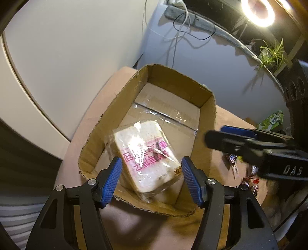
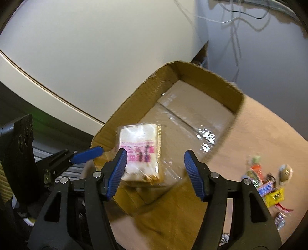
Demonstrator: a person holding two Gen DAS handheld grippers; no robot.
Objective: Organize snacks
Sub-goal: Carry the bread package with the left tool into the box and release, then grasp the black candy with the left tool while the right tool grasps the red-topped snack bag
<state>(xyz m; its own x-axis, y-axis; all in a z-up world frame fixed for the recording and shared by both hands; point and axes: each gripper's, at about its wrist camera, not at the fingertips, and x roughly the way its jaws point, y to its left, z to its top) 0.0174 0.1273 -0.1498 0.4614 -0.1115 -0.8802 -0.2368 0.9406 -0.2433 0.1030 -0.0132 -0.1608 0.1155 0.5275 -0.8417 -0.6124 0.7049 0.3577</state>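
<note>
- Between the spread jaws of the left gripper [image 1: 151, 174], nothing is held; the wrapped bread packet [image 1: 146, 155] is seen beyond them, lying tilted on the floor of the cardboard box [image 1: 208, 123], near its close wall.
- The right gripper [image 2: 155, 169] is likewise released, its jaws standing wide apart above the same packet [image 2: 139, 153]; in the left wrist view it [image 1: 215, 138] is seen reaching in over the box's right wall.
- The packet is judged to be already placed, while the remaining snacks are not: a scatter of wrapped candies [image 2: 269, 192] lies on the worktop [image 2: 269, 138] to the right of the box, well apart from it.
- A risk is judged in the crowding: both grippers hover over one box, so a collision could be caused by either one turning towards the candies.
- The small, glossy wrappers could slip from the blue pads [image 1: 113, 180] if pinched off-centre, and the light box could be nudged if a wall is caught.
- The worktop is a tan surface; a green carton [image 1: 271, 121] sits at its far right.
- Beyond it, pale wall panels, dangling cables [image 1: 179, 28], a ring light [image 1: 258, 11] and a potted plant [image 1: 271, 52] are seen.
</note>
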